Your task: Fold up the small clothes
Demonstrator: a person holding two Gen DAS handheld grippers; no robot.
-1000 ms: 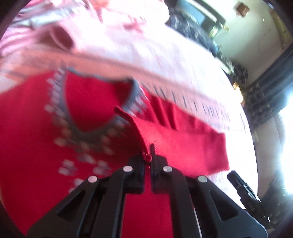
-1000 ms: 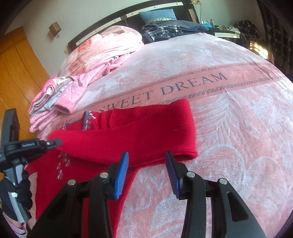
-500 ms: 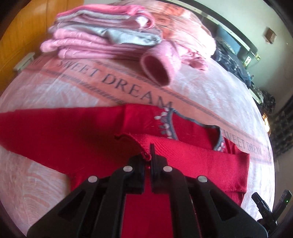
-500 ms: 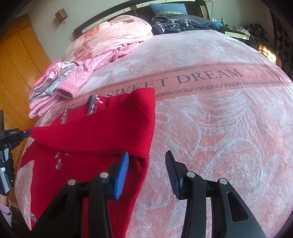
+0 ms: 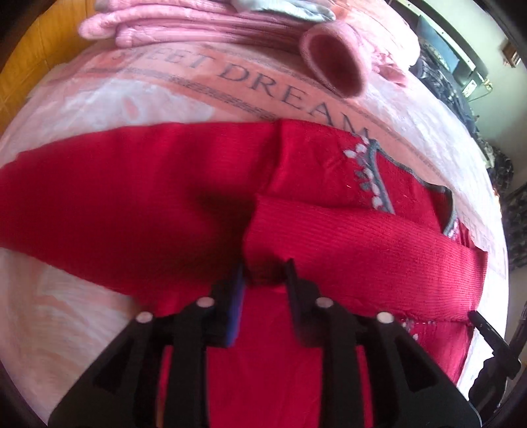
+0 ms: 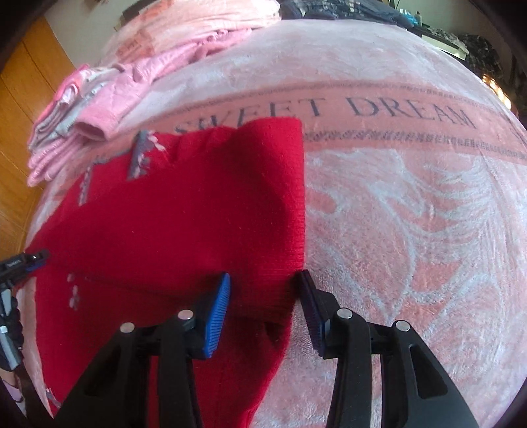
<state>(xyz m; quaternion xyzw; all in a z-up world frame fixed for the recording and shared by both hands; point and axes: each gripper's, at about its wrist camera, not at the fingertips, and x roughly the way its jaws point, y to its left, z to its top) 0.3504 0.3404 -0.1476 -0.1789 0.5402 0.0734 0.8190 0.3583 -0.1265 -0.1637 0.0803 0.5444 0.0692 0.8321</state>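
the left gripper (image 5: 263,273) has its jaws parted around the cuff of a folded-over sleeve, clamping nothing, and the right gripper (image 6: 263,293) has its jaws spread wide over the red sweater's (image 6: 184,210) folded edge, also gripping nothing. the sweater lies flat on a bed under a pink blanket (image 6: 411,230) printed with "sweet dream" (image 6: 329,112). farther off sit a stack of folded pink clothes (image 5: 197,23), a wooden wall (image 6: 29,98) and dark clothes (image 6: 346,8) by the headboard.
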